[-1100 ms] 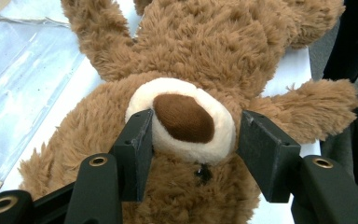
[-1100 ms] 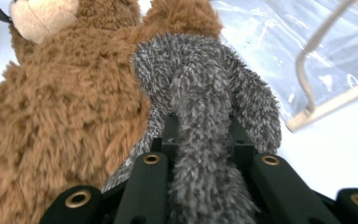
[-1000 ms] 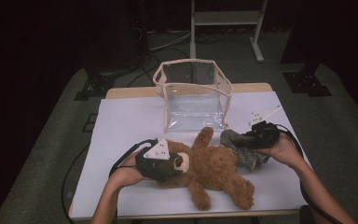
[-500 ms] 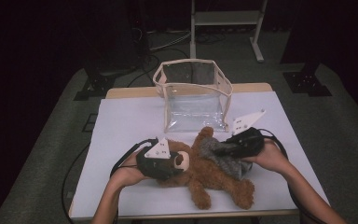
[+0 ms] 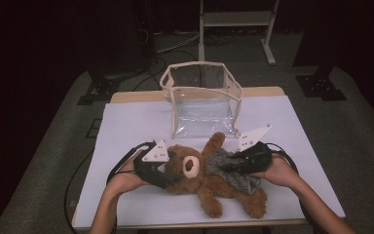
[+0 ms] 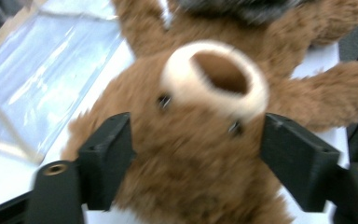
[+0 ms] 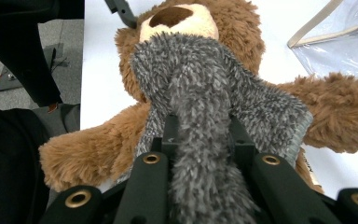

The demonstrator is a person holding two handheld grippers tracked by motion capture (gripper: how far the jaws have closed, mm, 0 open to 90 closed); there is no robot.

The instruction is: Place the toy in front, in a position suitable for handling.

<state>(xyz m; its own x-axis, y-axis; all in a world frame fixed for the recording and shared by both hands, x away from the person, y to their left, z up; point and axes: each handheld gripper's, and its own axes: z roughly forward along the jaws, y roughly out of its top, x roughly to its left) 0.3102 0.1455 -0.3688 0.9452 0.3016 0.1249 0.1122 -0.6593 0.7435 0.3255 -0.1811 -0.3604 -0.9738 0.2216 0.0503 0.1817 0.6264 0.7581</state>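
Dark room, white table (image 5: 126,126). Left gripper (image 5: 163,170) at the teddy bear's (image 5: 209,178) head, jaws have just been opening; they now flank the head, pads seem just off the fur. Right gripper (image 5: 233,163) clamps a fold of grey fuzzy cloth (image 7: 205,93), draped over the bear's chest up to its muzzle. Bear lies on its back mid-table, just in front of the clear pouch (image 5: 202,100).

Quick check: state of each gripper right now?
Left gripper: jaws have just been opening, now open around the teddy bear's head.
Right gripper: shut on the grey fuzzy cloth over the bear.
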